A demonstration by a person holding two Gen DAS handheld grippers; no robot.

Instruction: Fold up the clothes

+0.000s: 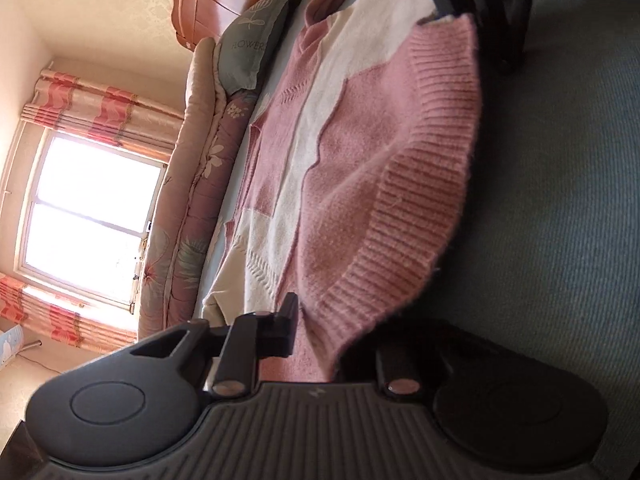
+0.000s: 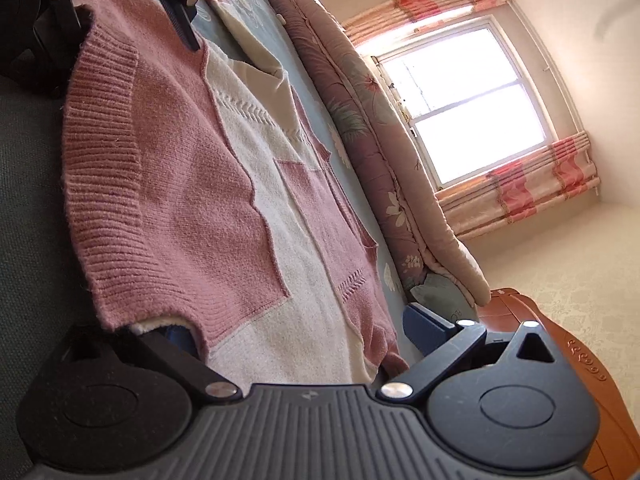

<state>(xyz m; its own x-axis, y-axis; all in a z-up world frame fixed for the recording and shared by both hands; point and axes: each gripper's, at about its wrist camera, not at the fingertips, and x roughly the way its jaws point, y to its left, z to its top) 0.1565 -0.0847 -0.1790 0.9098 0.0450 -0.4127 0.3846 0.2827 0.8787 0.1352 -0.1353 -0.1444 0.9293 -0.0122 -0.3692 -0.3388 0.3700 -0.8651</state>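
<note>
Hand-held grippers (image 1: 316, 344) (image 2: 288, 344), tilted downward, flank the sweater's (image 1: 360, 184) ribbed hem.

Only one readable word: "FLOWERS", printed in pale capitals on the grey-green cushion (image 1: 256, 40) beneath a line drawing of a flower, seen in the left wrist view. In the right wrist view, just a fragment of lettering on the same cushion (image 2: 444, 300), too cut off to read.
</note>
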